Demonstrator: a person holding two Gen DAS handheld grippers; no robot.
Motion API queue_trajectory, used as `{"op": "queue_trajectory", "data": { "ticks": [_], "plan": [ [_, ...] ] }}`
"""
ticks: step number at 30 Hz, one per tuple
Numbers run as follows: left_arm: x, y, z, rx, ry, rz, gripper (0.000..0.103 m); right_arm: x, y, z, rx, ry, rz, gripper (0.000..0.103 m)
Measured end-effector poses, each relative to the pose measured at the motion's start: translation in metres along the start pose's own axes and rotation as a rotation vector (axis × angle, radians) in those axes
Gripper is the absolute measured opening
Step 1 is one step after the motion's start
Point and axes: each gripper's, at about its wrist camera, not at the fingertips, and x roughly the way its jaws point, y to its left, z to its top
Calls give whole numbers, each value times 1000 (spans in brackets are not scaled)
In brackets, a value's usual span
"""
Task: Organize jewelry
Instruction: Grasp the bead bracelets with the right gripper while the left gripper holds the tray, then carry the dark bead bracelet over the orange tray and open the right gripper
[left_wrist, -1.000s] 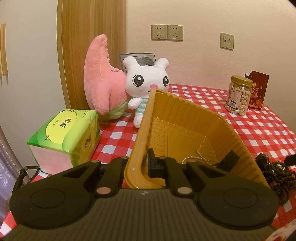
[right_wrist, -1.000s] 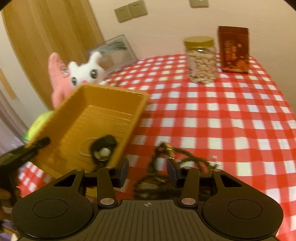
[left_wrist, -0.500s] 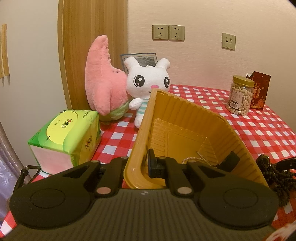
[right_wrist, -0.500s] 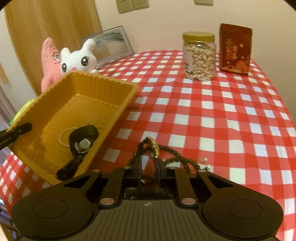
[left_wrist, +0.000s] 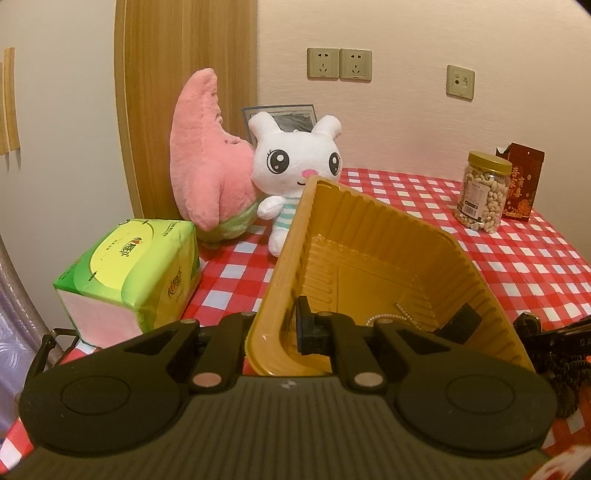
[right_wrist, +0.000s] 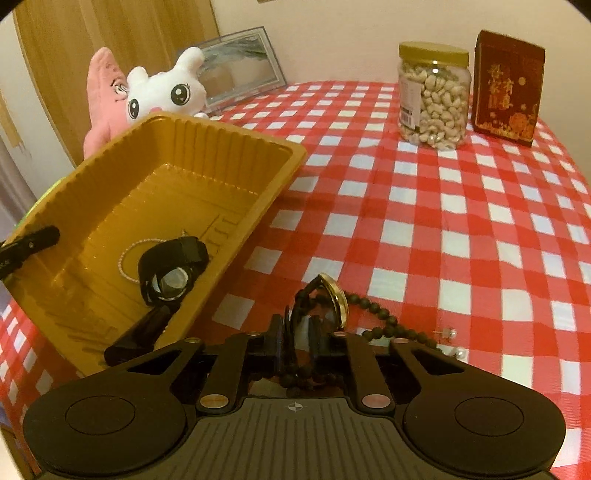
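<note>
My left gripper (left_wrist: 280, 325) is shut on the near rim of a yellow plastic tray (left_wrist: 369, 236), which it holds tilted above the checked tablecloth. In the tray (right_wrist: 184, 155) lie a black watch (right_wrist: 170, 269) and a thin pearl chain (right_wrist: 127, 254). To the right of the tray my right gripper (right_wrist: 301, 328) is shut on a string of dark beads (right_wrist: 373, 310) that carries a gold ring (right_wrist: 336, 295). The rest of the beads trail on the cloth. Two small pearl studs (right_wrist: 448, 334) lie just right of them.
A pink plush (left_wrist: 207, 158) and a white bunny plush (left_wrist: 295, 162) stand behind the tray with a picture frame (right_wrist: 240, 70). A green tissue pack (left_wrist: 129, 269) sits at the left edge. A cashew jar (right_wrist: 432, 99) and a dark red box (right_wrist: 508, 85) stand far right.
The right gripper has sunk toward the beads and its jaws have gone from open to shut around them. The left gripper and the tilted tray have kept still.
</note>
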Motion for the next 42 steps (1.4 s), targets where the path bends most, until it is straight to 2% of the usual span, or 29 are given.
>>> {"op": "queue_trajectory", "data": {
  "ticks": [3,6,17,21,24,31,37,42],
  "plan": [
    [0,0,0,-2,0,0,8,-4,-1,-2,-1,-19,-1,4],
    [0,0,0,-2,-1,0,8,-12,-8,-1,56,-51,9,4],
    [0,0,0,0,-2,-3,8,-62,-11,13,131,-287,33,4],
    [0,0,0,-1,-2,-4,8,-70,6,22,105,-271,105,4],
    [0,0,0,0,0,-6,8,-68,29,25,69,-241,191,4],
    [0,1,0,-1,3,-10,8,-37,81,27,-27,-141,332,4],
    [-1,0,0,-1,3,-12,8,-7,101,15,-70,-70,329,5],
    [-1,1,-1,-12,7,-13,8,1,101,10,-45,-45,295,5]
  ]
}}
